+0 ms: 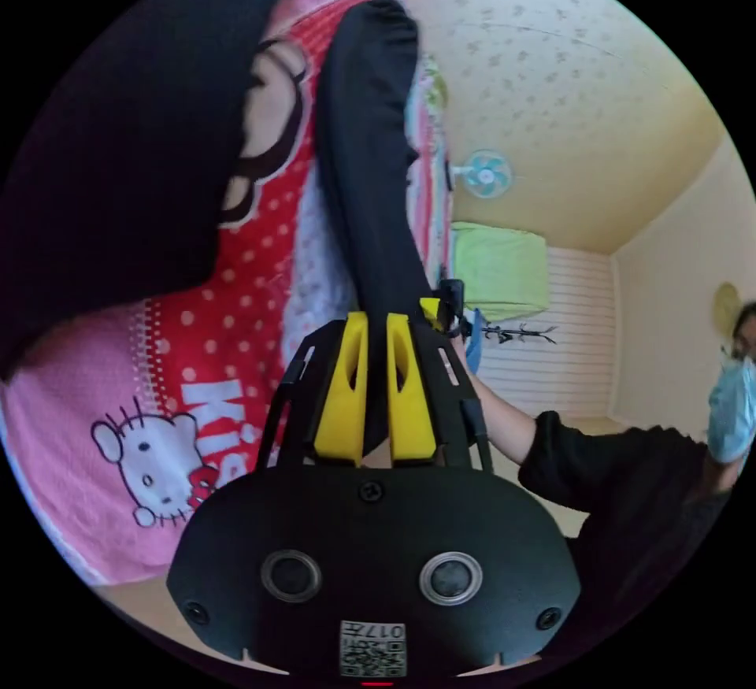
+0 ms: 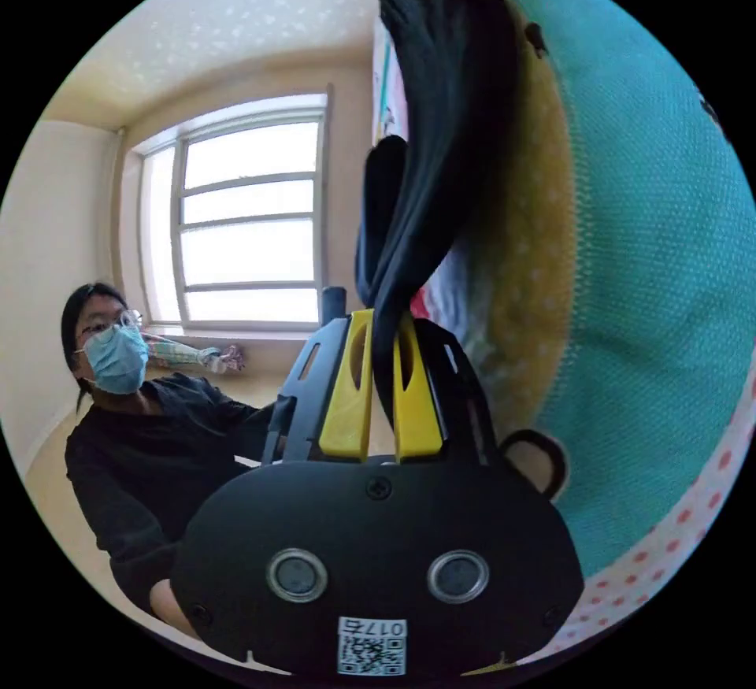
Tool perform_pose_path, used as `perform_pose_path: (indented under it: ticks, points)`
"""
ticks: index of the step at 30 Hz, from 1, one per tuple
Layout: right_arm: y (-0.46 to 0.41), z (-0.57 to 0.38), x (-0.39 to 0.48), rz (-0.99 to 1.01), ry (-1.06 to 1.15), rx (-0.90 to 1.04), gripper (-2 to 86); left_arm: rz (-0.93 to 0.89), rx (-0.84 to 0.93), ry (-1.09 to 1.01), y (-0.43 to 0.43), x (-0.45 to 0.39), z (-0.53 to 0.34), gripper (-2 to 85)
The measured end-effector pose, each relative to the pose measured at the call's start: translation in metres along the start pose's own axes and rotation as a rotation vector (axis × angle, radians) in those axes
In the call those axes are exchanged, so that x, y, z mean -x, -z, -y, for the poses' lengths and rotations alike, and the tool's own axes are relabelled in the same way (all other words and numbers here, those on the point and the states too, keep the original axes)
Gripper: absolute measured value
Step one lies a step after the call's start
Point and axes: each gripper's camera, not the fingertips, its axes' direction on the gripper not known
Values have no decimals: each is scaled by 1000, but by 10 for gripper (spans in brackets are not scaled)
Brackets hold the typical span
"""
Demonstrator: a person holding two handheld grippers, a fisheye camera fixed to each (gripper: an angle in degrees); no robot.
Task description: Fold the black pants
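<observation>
Clamped yellow jaws of the left gripper (image 1: 376, 327) pinch a rope-like gathered length of the black, soft knit pants (image 1: 370, 169) in the left gripper view, the cloth running from between the jaws toward twelve o'clock, where it ends in a rounded bunch. I judge the narrow bite is meant to hold one edge or corner firmly so the fabric can be carried taut. A wider mass of the same black cloth fills the ten o'clock side, lying over a pink and red dotted blanket with a cartoon cat print (image 1: 197, 374), which seems to serve as the folding surface. At four o'clock a person's black sleeve (image 1: 598, 461) reaches in toward the gripper, and beyond the jaws, just right of centre, part of the other gripper peeps out close by. A small blue wall fan (image 1: 486, 173) sits at one o'clock. In the right gripper view, the right gripper (image 2: 383, 331) likewise has its yellow jaws closed on a twisted strand of the black pants, which rises toward twelve o'clock in folds. Behind it, from one to four o'clock, spreads a teal and yellow printed blanket (image 2: 654, 287). At nine o'clock a bright paned window (image 2: 244, 216) shows, with the person seated at eight o'clock. Both grips so near each other suggest the cloth is being brought together for a fold.
</observation>
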Motion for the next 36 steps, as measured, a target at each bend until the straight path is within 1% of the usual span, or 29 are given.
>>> perform_pose_path:
  ticks: [1, 2, 3, 4, 5, 6, 7, 8, 9, 10, 12, 13, 15, 17, 18, 20, 21, 22, 23, 24, 27, 30, 32, 33, 34, 35, 36]
  points:
    - [1, -17, 39, 44, 52, -26, 17, -52, 6, -110, 10, -36, -11, 42]
    - [2, -34, 84, 63, 117, -29, 11, -74, 15, -172, 15, -56, -17, 42]
    - [3, -42, 110, 67, 154, -25, 9, -105, 30, -296, 26, -102, -31, 41]
    - [3, -59, 162, 68, 228, -12, 6, -130, 44, -414, 38, -150, -44, 42]
    - [3, -74, 216, 56, 315, 3, 4, -143, 51, -466, 43, -172, -49, 42]
    - [3, -81, 243, 48, 365, 12, 3, -164, 62, -580, 56, -221, -60, 42]
    - [0, -94, 297, 31, 482, 29, 2, -177, 70, -708, 67, -268, -71, 44]
    - [-2, -103, 345, 21, 580, 34, 1, -178, 76, -772, 72, -290, -76, 44]
    - [-2, -105, 366, 15, 615, 25, 0, -174, 84, -881, 81, -330, -83, 46]
    - [-3, -107, 403, 10, 668, -6, 0, -167, 69, -959, 89, -364, -88, 48]
    - [-2, -102, 447, 50, 748, -36, -1, -168, 10, -1016, 101, -403, -84, 49]
    - [0, -96, 472, 77, 790, -51, -1, -169, -32, -993, 107, -420, -75, 48]
    - [3, -83, 500, 30, 806, -91, -1, -127, -79, -928, 108, -438, -55, 48]
    - [4, -52, 513, -126, 699, -132, -2, -32, -105, -804, 100, -441, -28, 48]
    - [3, -42, 511, -167, 666, -143, -2, 29, -106, -723, 89, -434, -7, 47]
    - [2, 5, 481, -281, 558, -154, -2, 111, -101, -613, 69, -413, 27, 47]
    - [3, 18, 469, -280, 520, -149, -2, 156, -89, -572, 54, -396, 50, 47]
    - [6, 45, 445, -258, 433, -134, -2, 201, -85, -544, 40, -381, 71, 47]
    - [8, 68, 425, -241, 378, -117, -2, 216, -87, -529, 35, -373, 80, 47]
    - [8, 77, 418, -245, 367, -109, -2, 225, -88, -494, 26, -357, 99, 47]
    - [7, 106, 391, -335, 322, -103, -2, 207, -82, -385, 2, -309, 134, 47]
    - [-13, 94, 348, -489, 285, -52, 2, 305, -36, -299, -32, -244, 138, 49]
    - [-31, 54, 286, -586, 168, 22, 9, 338, 33, -193, -57, -192, 123, 50]
    - [-34, 40, 268, -594, 131, 38, 12, 344, 90, -125, -76, -156, 104, 50]
    - [-38, 8, 231, -590, 42, 65, 22, 348, 147, -61, -93, -121, 79, 52]
    - [-37, -26, 194, -562, -76, 81, 38, 355, 179, -21, -101, -104, 66, 53]
    - [-36, -43, 176, -541, -146, 89, 49, 387, 245, 78, -113, -72, 40, 58]
